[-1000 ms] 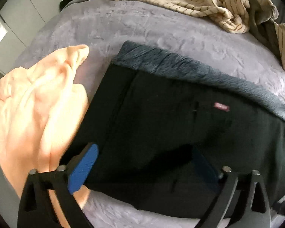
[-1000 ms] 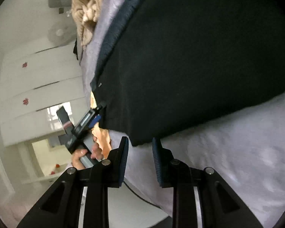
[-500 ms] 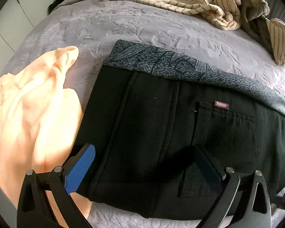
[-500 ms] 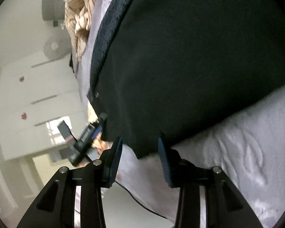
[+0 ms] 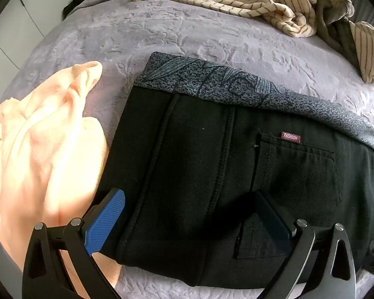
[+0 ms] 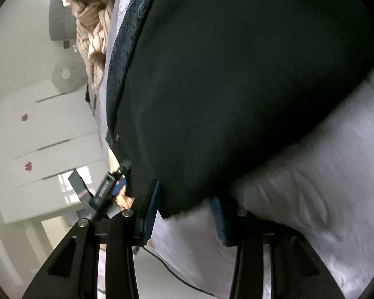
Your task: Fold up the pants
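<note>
Black pants (image 5: 199,154) lie folded flat on the lilac bed cover (image 5: 137,32), with a grey patterned waistband (image 5: 212,79) at the far edge and a small red label (image 5: 290,137) above a pocket. My left gripper (image 5: 189,214) hovers over their near edge, pointing steeply down, wide open and holding nothing. In the right wrist view the pants (image 6: 236,87) fill the upper frame. My right gripper (image 6: 187,214) is at their near corner. Its jaws are closing, the fabric corner pokes between them, and neither pad presses on it. The left gripper (image 6: 109,186) shows beyond.
A peach garment (image 5: 42,144) lies crumpled left of the pants, touching their edge. A striped beige garment (image 5: 249,2) is heaped at the far side of the bed. White wardrobe doors (image 6: 37,129) stand beyond the bed edge. A cable hangs below the right gripper.
The right gripper's jaws stand wider than a second ago, and the pants' corner now reaches between them. The left gripper has stayed over the pants, still wide open.
</note>
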Demonstrator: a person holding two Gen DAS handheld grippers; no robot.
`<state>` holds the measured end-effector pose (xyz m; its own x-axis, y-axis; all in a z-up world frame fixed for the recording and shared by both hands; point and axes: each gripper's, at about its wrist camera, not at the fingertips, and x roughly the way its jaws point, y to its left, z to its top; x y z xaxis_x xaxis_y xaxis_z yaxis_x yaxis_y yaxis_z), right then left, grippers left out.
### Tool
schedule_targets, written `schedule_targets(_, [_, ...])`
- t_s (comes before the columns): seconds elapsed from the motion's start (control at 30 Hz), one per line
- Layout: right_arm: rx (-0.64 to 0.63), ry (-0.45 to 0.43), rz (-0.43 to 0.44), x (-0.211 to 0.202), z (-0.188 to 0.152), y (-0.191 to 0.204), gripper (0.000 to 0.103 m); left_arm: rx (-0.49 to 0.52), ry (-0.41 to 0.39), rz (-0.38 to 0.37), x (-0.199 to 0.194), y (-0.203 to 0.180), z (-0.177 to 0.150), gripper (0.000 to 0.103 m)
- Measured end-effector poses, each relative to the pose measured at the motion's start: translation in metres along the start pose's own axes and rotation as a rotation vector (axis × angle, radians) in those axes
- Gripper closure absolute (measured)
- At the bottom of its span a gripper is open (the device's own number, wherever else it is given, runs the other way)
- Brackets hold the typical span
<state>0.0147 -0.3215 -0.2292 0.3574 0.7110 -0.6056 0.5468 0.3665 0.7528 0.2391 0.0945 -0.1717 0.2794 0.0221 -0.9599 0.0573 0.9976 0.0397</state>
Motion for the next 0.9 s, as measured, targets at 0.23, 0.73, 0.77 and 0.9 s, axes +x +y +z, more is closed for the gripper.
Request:
schedule_targets(0.23, [-0.133,-0.021,-0.041,-0.028,-0.010,0.034,0.091,0.021,-0.013,0.008,0.001,-0.002,-0.001,0.000])
schedule_targets(0.73, [-0.530,-0.136,-0.525,-0.064,0.017,0.085,0.047,0.284,0.001,-0.156,-0.040,-0.149,-0.053,0.000])
schedule_targets(0.77, [-0.553,-0.118,-0.582,-0.054,0.024,0.082,0.048,0.308,0.025,-0.145,-0.032,-0.158,-0.059,0.000])
schedule_targets(0.9, [-0.624,-0.069,-0.653,-0.043,0.012,0.050,0.049,0.380,-0.016,-0.086,-0.024,-0.166,-0.077,0.000])
